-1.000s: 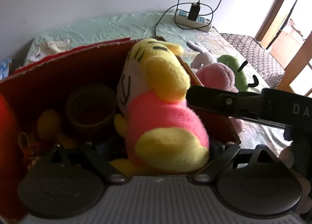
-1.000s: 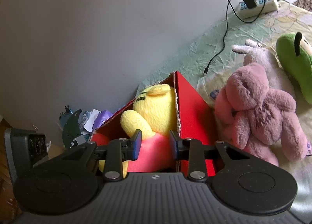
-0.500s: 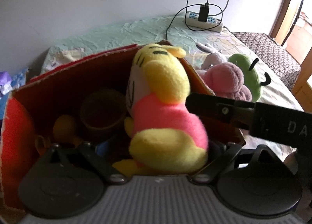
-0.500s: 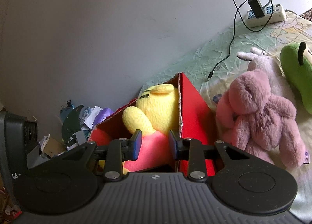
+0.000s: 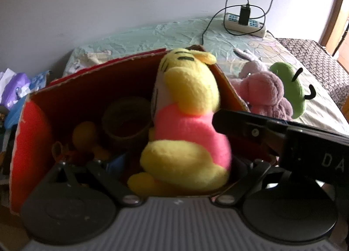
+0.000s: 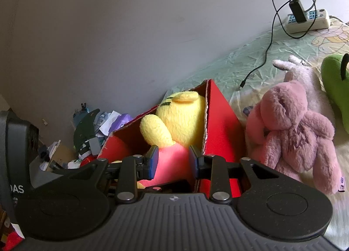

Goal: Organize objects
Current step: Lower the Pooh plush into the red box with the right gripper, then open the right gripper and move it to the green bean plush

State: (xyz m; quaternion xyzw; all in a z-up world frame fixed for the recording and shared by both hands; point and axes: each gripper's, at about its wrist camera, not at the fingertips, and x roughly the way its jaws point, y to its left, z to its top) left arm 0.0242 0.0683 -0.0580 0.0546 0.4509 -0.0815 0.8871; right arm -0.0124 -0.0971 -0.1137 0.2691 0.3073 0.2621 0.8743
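While the red cardboard box (image 5: 32, 124) leaves its contents in shadow, a brown cup (image 5: 126, 120) and small orange toys beside it are hard to make out. The yellow bear plush (image 5: 185, 124) stands inside at the box's right wall, its feet cut off. The right gripper (image 6: 172, 160) pinches its pink shirt. The left gripper (image 5: 178, 176) stands spread wide around the bear's base, fingertips hidden.
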